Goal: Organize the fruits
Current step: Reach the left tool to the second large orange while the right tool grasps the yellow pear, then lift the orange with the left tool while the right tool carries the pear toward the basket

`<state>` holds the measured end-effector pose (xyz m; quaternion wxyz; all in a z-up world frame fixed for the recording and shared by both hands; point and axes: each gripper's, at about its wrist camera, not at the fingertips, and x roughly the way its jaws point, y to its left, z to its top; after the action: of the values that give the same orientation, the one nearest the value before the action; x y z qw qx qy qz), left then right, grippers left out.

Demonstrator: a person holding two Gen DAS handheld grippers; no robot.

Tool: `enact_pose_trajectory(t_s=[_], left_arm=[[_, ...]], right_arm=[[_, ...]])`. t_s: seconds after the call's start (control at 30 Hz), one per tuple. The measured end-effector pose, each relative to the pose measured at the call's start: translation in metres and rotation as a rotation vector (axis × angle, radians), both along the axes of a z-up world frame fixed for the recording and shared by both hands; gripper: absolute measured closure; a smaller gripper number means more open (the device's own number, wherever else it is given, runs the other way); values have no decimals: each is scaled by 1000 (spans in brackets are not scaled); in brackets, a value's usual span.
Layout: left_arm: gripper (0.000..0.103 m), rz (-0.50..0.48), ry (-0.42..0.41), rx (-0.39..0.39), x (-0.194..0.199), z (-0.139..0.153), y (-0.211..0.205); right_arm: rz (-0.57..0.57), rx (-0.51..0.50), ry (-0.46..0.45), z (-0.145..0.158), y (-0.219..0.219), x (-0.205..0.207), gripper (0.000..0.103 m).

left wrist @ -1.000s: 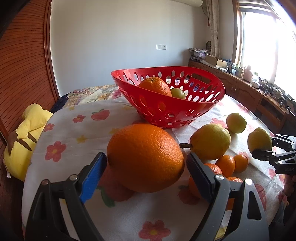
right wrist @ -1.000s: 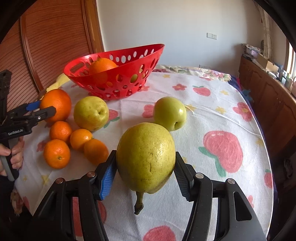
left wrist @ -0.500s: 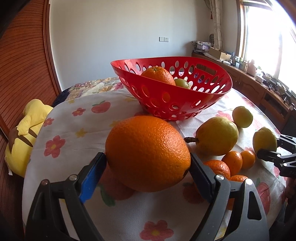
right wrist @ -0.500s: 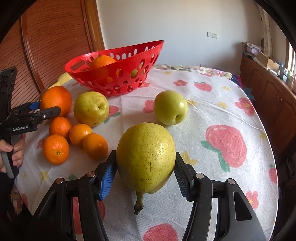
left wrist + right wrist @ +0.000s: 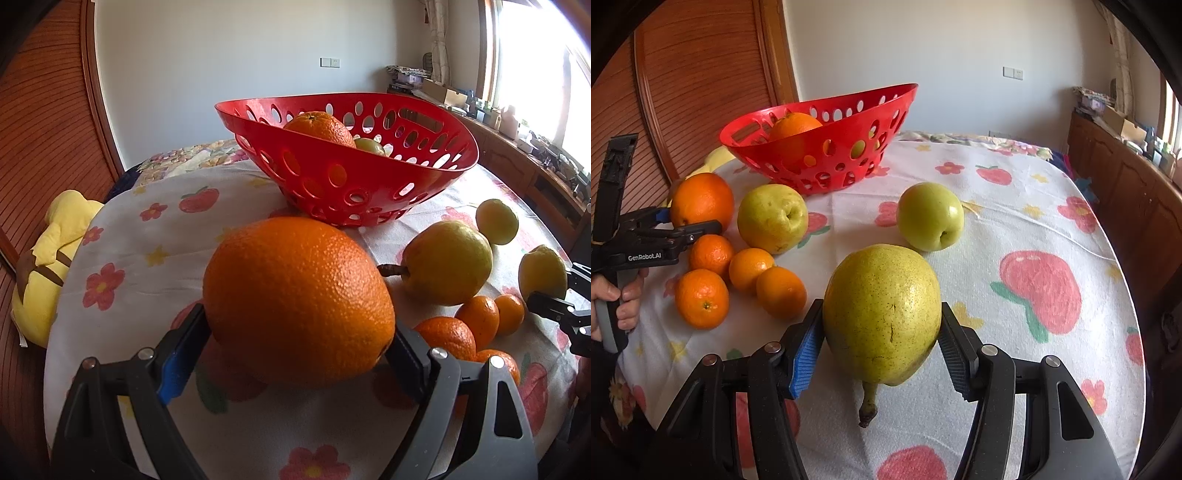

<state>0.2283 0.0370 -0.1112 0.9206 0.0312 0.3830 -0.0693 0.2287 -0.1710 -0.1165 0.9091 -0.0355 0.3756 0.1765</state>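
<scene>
Left hand-held gripper (image 5: 295, 354) is clamped on a big orange (image 5: 297, 299) — right hand-held gripper (image 5: 879, 350) grips a pear (image 5: 882, 314). Red basket (image 5: 369, 184) sits just behind.

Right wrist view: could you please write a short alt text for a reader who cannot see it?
The right gripper holds a yellow-green pear, stem toward the camera, over a flowered tablecloth. Behind it lie a green apple, a second pear and four small oranges, with a red basket farther back. At left, the left gripper holds a large orange.

Home – floral tablecloth (image 5: 1015, 206), plush toy (image 5: 55, 254), wooden cabinets (image 5: 1126, 192).
</scene>
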Motion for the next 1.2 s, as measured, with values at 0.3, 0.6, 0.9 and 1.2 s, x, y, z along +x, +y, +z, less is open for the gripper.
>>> enact_pose_trajectory(t_s=[0.3, 0.6, 0.9, 1.2], left_arm=[[15, -13, -20, 40, 3, 3, -5], [17, -18, -12, -1, 0, 3, 2], [17, -31, -13, -30, -12, 7, 5], [13, -15, 25, -56, -4, 5, 8]], right_arm=[[-3, -1, 6, 0, 0, 0, 43], [-1, 1, 10, 0, -1, 0, 43], [1, -1, 13, -1, 0, 1, 43], [2, -3, 14, -1, 1, 1, 43]])
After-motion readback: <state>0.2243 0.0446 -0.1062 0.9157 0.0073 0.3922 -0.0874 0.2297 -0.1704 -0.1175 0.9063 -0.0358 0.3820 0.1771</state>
